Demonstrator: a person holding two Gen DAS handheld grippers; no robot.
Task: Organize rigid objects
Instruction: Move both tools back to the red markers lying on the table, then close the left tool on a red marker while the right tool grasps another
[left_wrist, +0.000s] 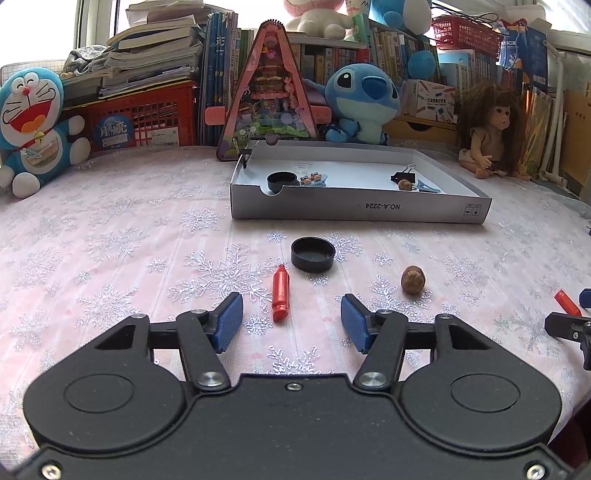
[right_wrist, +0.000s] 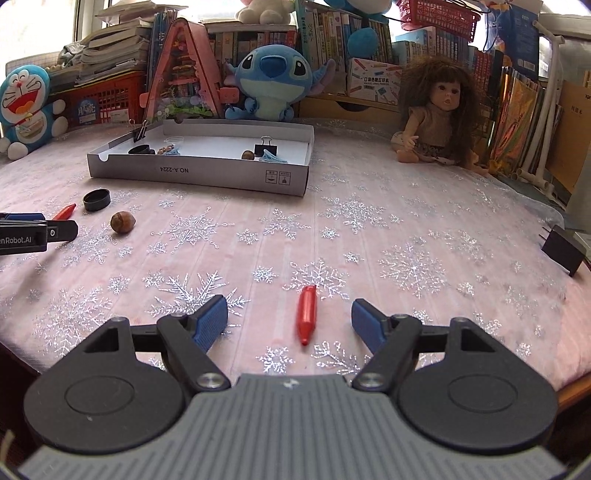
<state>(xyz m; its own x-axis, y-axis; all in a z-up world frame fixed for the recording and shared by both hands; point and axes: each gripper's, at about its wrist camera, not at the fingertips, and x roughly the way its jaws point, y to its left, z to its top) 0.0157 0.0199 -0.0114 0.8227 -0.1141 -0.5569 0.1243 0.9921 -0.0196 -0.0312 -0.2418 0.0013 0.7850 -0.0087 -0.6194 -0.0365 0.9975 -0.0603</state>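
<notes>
1. Left gripper (left_wrist: 291, 321) low over the bench (left_wrist: 110, 258); jaws about half open, holding nothing. Left crayon (left_wrist: 280, 293) lies between the pads, nearer the left pad, touching neither, tip away from the camera.
2. Black cap (left_wrist: 313, 254) sits open side up just beyond the left crayon. Nut (left_wrist: 413, 280) on the cloth right of the cap, apart from it.
3. Right gripper (right_wrist: 289, 319) also low over the bench; jaws wide open, empty. Right crayon (right_wrist: 307, 313) lies between the pads, right of centre, clear of both, tip toward the camera.
4. Grey box (left_wrist: 360, 210) further back on the bench, shallow, open top, label "NO.A-2224" upside down on the near wall.
5. In the box: second cap (left_wrist: 282, 181) at near left corner, hair clip (left_wrist: 314, 180) with brown beads beside it, clear cup (left_wrist: 301, 168) behind, binder clip (left_wrist: 404, 176), second nut (left_wrist: 405, 184) and blue clip (left_wrist: 428, 187) at right.
6. Another binder clip (left_wrist: 244, 157) clamped on the box's left wall.
7. Black adapter (right_wrist: 563, 251) at the bench's right edge, well apart from everything.
8. Back of the bench: Doraemon plush (left_wrist: 31, 122), Stitch plush (left_wrist: 364, 101), doll (left_wrist: 487, 125), pink triangular toy (left_wrist: 271, 92), books behind.
</notes>
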